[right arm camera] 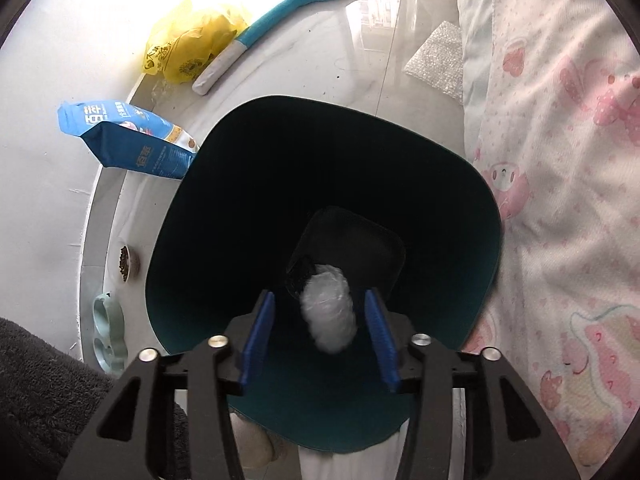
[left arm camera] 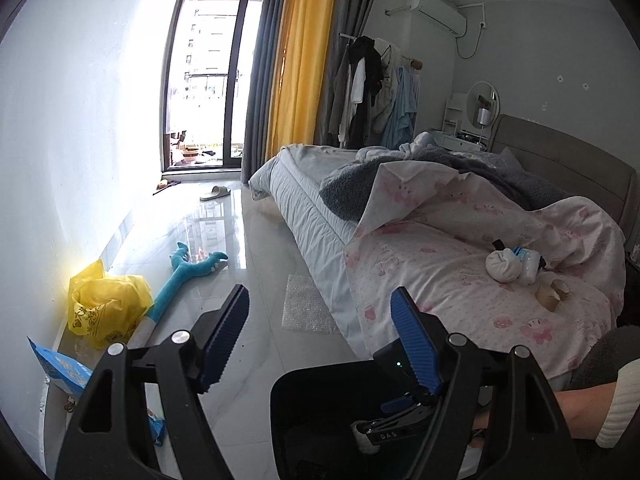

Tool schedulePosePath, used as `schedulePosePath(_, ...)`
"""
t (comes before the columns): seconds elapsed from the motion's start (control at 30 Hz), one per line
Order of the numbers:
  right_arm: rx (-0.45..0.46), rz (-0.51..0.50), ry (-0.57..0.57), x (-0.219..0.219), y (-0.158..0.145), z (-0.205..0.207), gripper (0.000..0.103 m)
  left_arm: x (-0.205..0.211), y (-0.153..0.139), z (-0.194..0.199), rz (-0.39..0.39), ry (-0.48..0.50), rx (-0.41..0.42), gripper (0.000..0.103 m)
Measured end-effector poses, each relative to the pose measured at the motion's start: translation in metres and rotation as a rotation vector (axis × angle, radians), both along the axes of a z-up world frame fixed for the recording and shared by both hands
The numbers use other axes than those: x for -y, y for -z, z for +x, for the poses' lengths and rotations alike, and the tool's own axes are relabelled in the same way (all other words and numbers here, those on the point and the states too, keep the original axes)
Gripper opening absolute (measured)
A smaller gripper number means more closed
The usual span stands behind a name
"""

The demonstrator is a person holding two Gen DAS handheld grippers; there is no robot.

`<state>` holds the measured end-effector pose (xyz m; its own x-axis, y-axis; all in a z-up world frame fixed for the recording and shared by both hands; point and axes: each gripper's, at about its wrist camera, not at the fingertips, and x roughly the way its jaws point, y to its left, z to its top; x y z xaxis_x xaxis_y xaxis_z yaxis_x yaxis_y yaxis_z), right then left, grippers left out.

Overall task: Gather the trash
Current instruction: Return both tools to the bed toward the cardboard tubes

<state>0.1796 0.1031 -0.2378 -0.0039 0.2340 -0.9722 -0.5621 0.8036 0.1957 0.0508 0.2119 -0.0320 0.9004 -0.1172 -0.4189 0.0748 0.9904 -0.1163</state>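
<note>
A dark teal trash bin (right arm camera: 452, 184) stands on the floor beside the bed; its rim also shows low in the left wrist view (left arm camera: 288, 384). My right gripper (right arm camera: 322, 308) is open above the bin's mouth. A crumpled white wad (right arm camera: 328, 312) is blurred between its fingers, loose over the bin's inside. My left gripper (left arm camera: 320, 312) is open and empty above the floor. On the bed's pink quilt (left arm camera: 460, 292) lie a white wad (left arm camera: 502, 266), a blue-and-white packet (left arm camera: 528, 260) and a beige scrap (left arm camera: 554, 292). A piece of bubble wrap (left arm camera: 306, 308) lies on the floor by the bed.
A yellow plastic bag (left arm camera: 104, 304), a blue plush toy (left arm camera: 184, 276) and a blue pet-food bag (right arm camera: 132, 140) lie along the wall. A bowl of kibble (right arm camera: 126, 266) and a green dish (right arm camera: 108, 328) sit near the bin. A slipper (left arm camera: 216, 192) lies by the balcony door.
</note>
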Motion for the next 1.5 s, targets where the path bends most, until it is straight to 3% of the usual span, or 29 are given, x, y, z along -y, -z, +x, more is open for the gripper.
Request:
schedulePosePath(0.27,0.102,0.105,-0.009,0.003,-0.043,-0.004,0.057,0.011,-0.02,-0.004,0.042,-0.032,0.103,0.076)
schedulePosePath(0.5,0.239,0.16,0.016,0.026,-0.088,0.0,0.06,0.026,-0.028,0.002,0.04,-0.032,0.126,0.08)
schedulePosePath(0.57,0.287,0.192,0.03,0.037,-0.104,0.001,0.063,0.03,-0.03,0.007,0.013,-0.026,0.118,0.088)
schedulePosePath(1.03,0.547,0.279,0.118,0.122,-0.186,0.005,0.064,0.074,-0.037,0.034,-0.026,0.008,0.047,0.096)
schedulePosePath(1.23,0.624,0.285,0.181,0.169,-0.205,0.002,0.066,0.104,-0.03,0.048,-0.013,0.043,0.004,0.097)
schedulePosePath(1.5,0.65,0.319,0.265,0.223,-0.215,0.005,0.072,0.146,-0.019,0.063,0.013,0.107,-0.05,0.099)
